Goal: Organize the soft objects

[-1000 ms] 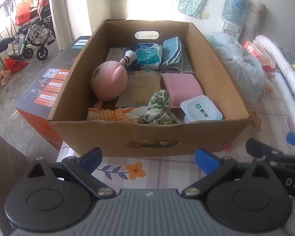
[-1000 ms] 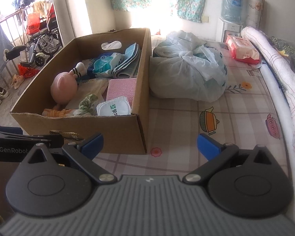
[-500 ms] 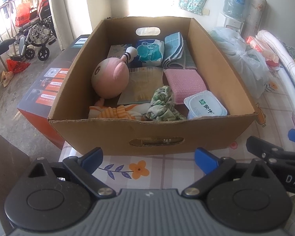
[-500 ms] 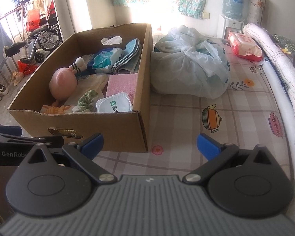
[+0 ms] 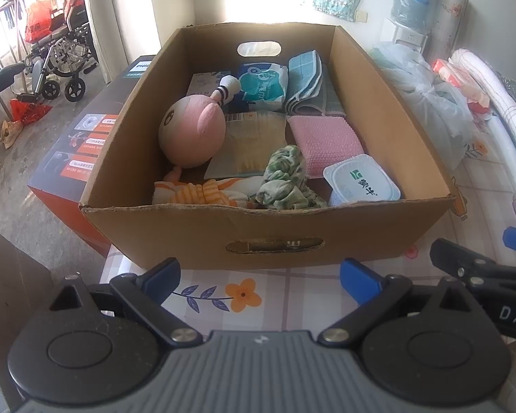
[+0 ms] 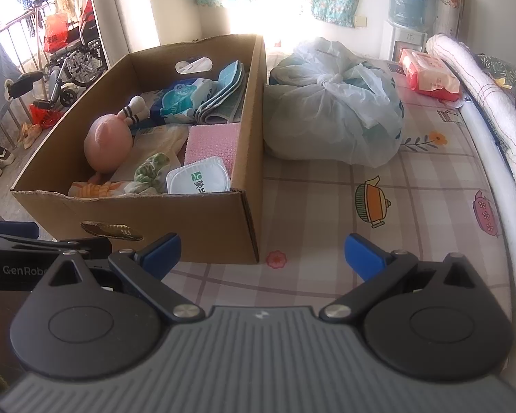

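Observation:
A cardboard box (image 5: 175, 230) (image 6: 203, 220) stands on the patterned bed sheet. Inside lie a pink plush toy (image 5: 192, 137) (image 6: 108, 143), an orange striped cloth (image 5: 203, 192), a green crumpled cloth (image 5: 285, 179) (image 6: 151, 172), a pink towel (image 5: 325, 137) (image 6: 211, 143), a folded teal towel (image 5: 308, 82), a blue tissue pack (image 5: 263, 86) and a white wipes pack (image 5: 361, 180) (image 6: 197, 180). My left gripper (image 5: 259, 277) is open and empty, in front of the box's near wall. My right gripper (image 6: 261, 254) is open and empty by the box's right front corner.
A tied white plastic bag (image 6: 333, 103) sits right of the box. A red and white tissue pack (image 6: 430, 75) and a rolled quilt (image 6: 478, 96) lie along the right side. An orange and black carton (image 5: 82, 151) stands left of the box. A wheelchair (image 5: 58, 69) is far left.
Both grippers have risen and tilted down, so the box contents show more fully. Both stay open. Nothing in the box has moved.

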Available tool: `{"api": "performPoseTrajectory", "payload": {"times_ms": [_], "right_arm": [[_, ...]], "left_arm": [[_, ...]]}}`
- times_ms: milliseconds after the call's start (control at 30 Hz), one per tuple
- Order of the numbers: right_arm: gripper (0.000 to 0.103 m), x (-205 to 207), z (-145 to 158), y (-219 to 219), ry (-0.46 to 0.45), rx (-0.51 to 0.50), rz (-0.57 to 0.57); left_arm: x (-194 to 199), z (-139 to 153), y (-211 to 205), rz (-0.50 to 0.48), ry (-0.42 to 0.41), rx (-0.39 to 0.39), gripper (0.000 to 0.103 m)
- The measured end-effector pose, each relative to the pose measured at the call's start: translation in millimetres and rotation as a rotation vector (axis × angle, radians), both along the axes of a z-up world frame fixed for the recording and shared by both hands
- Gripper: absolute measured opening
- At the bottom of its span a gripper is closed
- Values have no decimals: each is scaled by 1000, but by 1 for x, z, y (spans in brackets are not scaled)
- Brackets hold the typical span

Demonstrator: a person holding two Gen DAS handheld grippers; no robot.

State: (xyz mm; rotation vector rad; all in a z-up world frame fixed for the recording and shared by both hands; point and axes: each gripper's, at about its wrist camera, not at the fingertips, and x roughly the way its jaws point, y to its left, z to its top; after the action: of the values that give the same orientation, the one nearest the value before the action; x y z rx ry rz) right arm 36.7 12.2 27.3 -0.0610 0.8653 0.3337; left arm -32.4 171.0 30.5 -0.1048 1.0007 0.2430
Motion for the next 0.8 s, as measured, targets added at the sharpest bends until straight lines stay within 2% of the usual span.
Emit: {"api": "performPoseTrajectory", "payload": {"times_ms": [800], "right_arm": [[102,0,-1,1,3,0,0]], "left_arm": [[0,-2,1,0,9,-3,100]]}}
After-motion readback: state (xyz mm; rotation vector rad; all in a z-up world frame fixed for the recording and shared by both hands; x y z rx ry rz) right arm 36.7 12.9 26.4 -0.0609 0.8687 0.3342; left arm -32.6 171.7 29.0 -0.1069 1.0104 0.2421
